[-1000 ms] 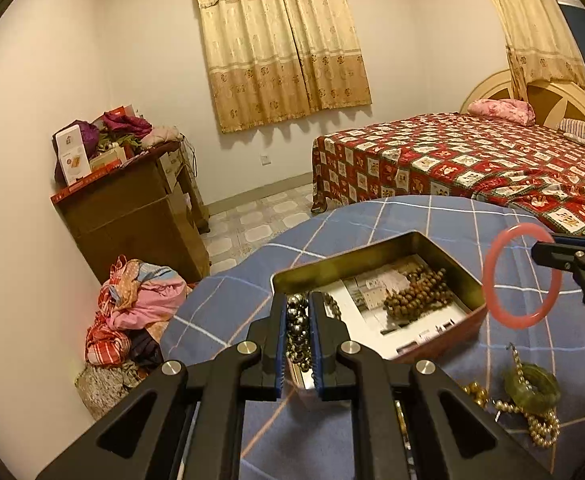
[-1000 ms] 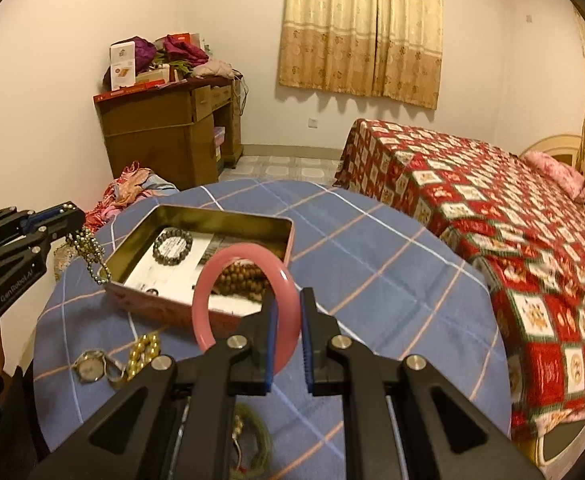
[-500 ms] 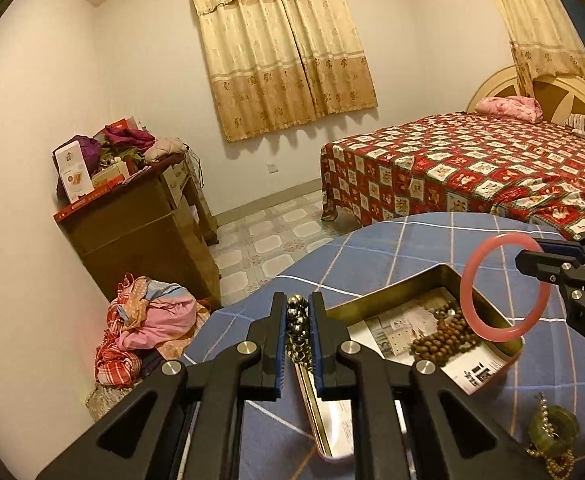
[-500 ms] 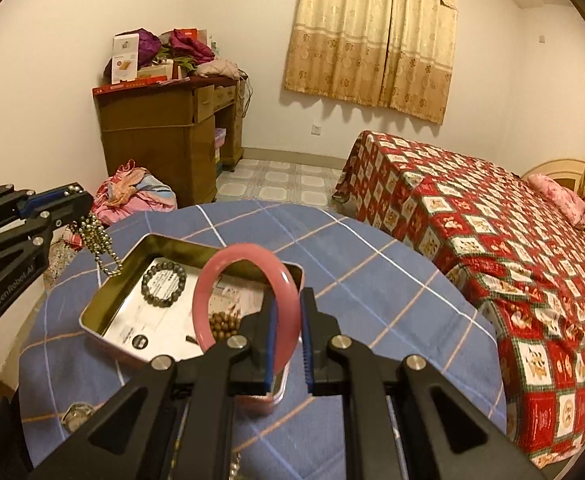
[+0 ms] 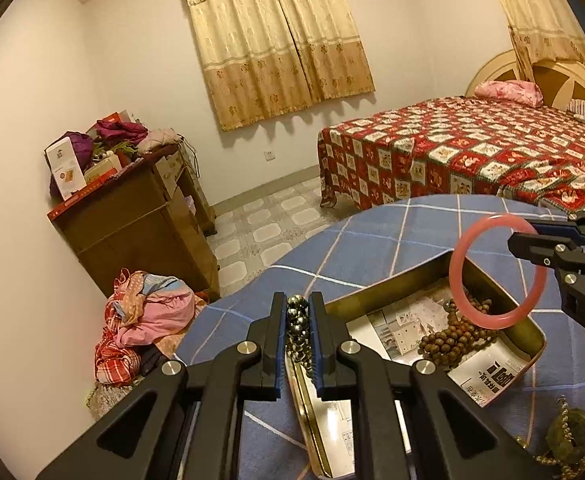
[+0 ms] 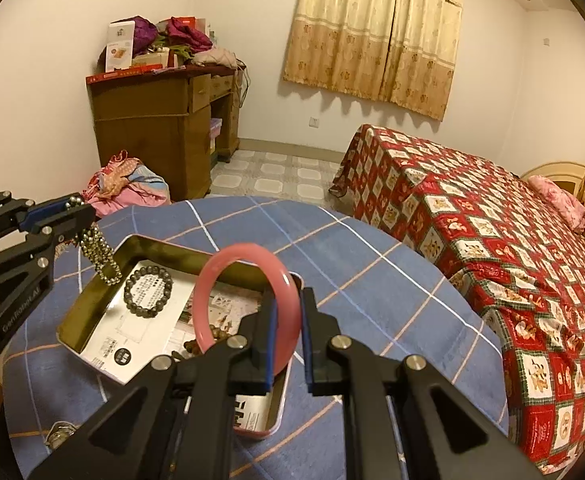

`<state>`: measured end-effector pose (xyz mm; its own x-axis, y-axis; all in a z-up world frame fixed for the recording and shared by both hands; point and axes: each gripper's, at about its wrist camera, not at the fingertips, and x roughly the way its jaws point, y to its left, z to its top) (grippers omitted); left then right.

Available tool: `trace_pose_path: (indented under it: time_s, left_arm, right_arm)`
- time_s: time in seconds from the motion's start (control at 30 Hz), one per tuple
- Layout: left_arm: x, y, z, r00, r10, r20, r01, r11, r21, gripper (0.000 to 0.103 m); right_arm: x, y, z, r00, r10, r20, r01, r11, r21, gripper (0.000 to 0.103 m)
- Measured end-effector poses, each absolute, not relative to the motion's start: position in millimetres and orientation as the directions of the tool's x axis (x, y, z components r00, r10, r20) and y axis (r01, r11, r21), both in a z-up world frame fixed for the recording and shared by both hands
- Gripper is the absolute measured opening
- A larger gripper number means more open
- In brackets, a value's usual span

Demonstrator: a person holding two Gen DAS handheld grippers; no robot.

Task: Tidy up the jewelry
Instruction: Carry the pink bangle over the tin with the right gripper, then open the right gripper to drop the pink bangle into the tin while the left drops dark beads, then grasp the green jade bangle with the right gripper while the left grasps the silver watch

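Pink bangle (image 6: 246, 304) (glossy, smooth) pinched by R gripper (image 6: 288, 312); L gripper (image 5: 297, 322) pinching metallic bead strand (image 5: 298, 330).

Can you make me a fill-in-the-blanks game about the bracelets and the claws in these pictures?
1. The right claw is shut on a bangle whose color is ____.
2. The left claw is shut on a string of shiny ____ beads.
3. The tin box on the table already holds a dark bead bracelet and a heap of ____ wooden beads.
4. The tablecloth is ____ with crossing lines.

Missing words: pink; metal; brown; blue
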<state>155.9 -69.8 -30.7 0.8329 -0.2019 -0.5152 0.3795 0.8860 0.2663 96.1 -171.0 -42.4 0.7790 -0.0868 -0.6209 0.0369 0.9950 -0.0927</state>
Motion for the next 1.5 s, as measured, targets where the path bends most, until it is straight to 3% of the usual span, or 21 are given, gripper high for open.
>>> trace_pose_path:
  time_s: [0.37,0.47,0.5,0.53,0.6,0.63,1.1,1.5]
  left_arm:
    - [174.3,-81.6,-64.0,0.81,-0.155,-0.566,0.384,0.869,0.312,0.01]
    - [176.4,-81.6,-70.9,0.801,-0.14,-0.582,0.389,0.861,0.329,0.012]
    - [176.3,-81.3,-72.6,0.801,-0.133,-0.584,0.387,0.859,0.335,0.021]
    - [176.5,-80.7,-73.7,0.803,-0.125,-0.583,0.381,0.86,0.341,0.042]
    - [171.5,-77.9,-71.9,0.833,-0.084,-0.547,0.332,0.867,0.372,0.072]
    - [168.5,-74.6,-69.8,0.843,-0.087,-0.531,0.325,0.869,0.373,0.074]
    - [95.1,-15.9,-70.6,0.818,-0.087,-0.568,0.281,0.923,0.264,0.074]
    - [32.6,-23.2,-86.9,0.782,-0.137,-0.608,0.337,0.913,0.228,0.074]
  right_arm:
    - [122.9,-166.6,-73.0,0.719,-0.077,-0.691,0.007,0.995,-0.104,0.014]
    - [125.0,-167.2,-77.7,0.712,-0.073,-0.699,0.009,0.995,-0.095,0.026]
    - [124.2,-168.7,-78.4,0.711,-0.072,-0.7,0.011,0.996,-0.091,0.033]
    - [123.6,-168.5,-79.1,0.711,-0.072,-0.699,0.013,0.996,-0.089,0.042]
    - [121.1,-168.1,-80.3,0.712,-0.082,-0.698,0.02,0.995,-0.096,0.054]
    - [118.6,-168.6,-80.2,0.713,-0.084,-0.696,0.023,0.995,-0.097,0.054]
    - [40.4,-199.9,-76.8,0.708,-0.128,-0.694,0.105,0.992,-0.076,0.058]
    - [-22.1,-200.8,-100.1,0.686,-0.078,-0.723,0.119,0.993,0.006,0.058]
